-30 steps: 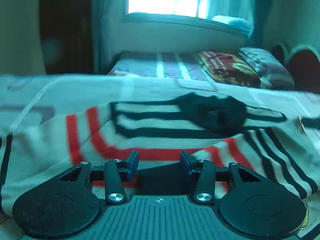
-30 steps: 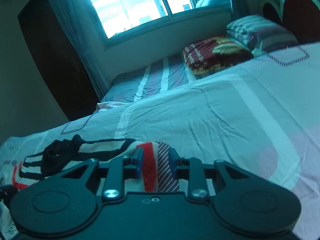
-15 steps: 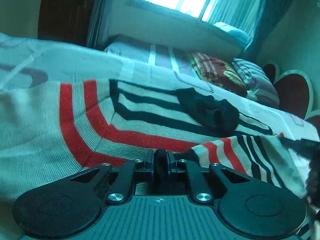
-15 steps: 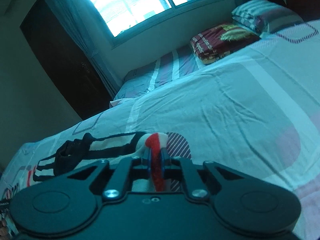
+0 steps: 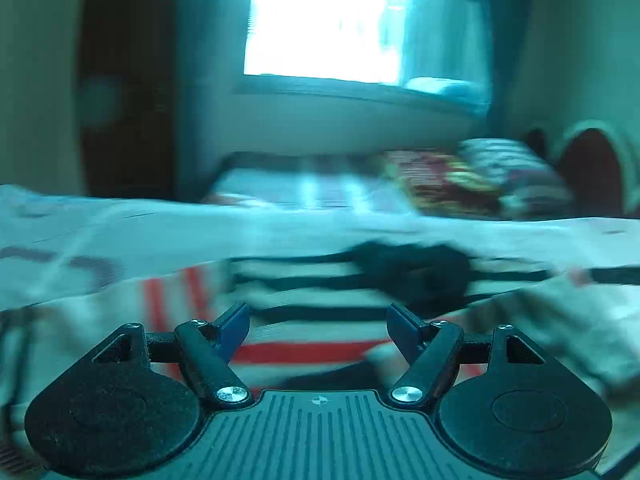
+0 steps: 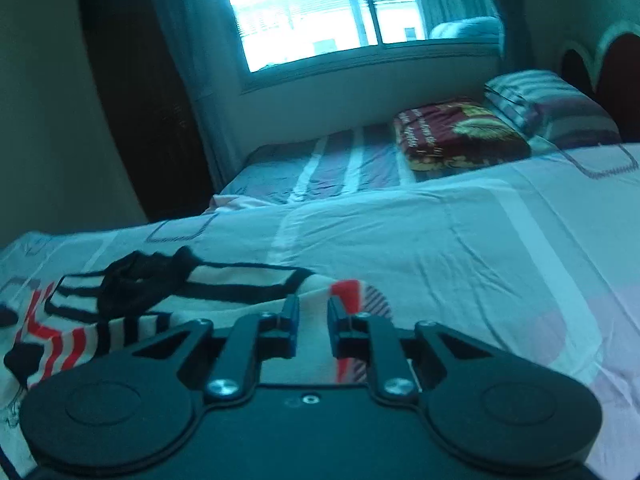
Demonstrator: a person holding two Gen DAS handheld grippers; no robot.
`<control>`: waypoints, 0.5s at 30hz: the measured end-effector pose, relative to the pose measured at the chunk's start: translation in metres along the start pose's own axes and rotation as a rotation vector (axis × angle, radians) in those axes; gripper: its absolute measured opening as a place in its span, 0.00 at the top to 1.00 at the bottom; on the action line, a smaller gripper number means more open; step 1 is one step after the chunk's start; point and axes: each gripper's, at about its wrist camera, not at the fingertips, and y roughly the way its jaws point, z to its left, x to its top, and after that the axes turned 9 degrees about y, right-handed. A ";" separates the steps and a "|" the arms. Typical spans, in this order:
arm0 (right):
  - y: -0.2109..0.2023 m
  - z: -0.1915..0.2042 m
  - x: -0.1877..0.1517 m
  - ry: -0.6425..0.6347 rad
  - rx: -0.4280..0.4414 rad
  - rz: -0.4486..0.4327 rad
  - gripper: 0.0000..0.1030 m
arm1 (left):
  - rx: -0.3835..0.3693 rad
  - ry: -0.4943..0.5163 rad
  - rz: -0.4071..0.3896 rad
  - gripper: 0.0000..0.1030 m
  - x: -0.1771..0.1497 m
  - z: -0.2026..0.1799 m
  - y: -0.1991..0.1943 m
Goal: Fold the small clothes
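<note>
A small cream knit top [image 6: 224, 280] with black and red stripes and a black collar [image 6: 136, 280] lies on the bed. In the blurred left wrist view the top [image 5: 320, 280] spreads just beyond my left gripper [image 5: 318, 322]. Its jaws are opening and stand wide, with nothing between the blue pads [image 5: 234, 320]. My right gripper [image 6: 312, 314] hovers over the top's right edge, beside a red corner [image 6: 348, 290]. Its jaws are opening by a narrow gap and the pads do not press on the fabric.
The pale patterned bedsheet [image 6: 460, 264] stretches to the right and beyond the top. Farther back lie a striped sheet [image 6: 332, 164], a folded dark red blanket [image 6: 456, 136] and a striped pillow [image 6: 544, 104]. A bright window [image 6: 320, 12], a dark door [image 6: 136, 100] and a headboard [image 6: 616, 64] ring the bed.
Half a second ago both grippers were shut on the top's fabric. Now the left jaws stand wide apart and the right ones have parted slightly; the fabric lies on the bed.
</note>
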 end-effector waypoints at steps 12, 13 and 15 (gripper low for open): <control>0.032 0.002 -0.012 -0.081 -0.157 0.018 0.95 | -0.129 0.139 0.146 0.26 -0.007 -0.060 0.073; 0.029 -0.004 -0.010 -0.061 -0.136 0.031 0.95 | -0.132 0.132 0.150 0.26 -0.009 -0.054 0.069; 0.017 -0.002 -0.006 -0.072 -0.139 0.032 0.87 | -0.098 0.133 0.150 0.26 -0.007 -0.047 0.055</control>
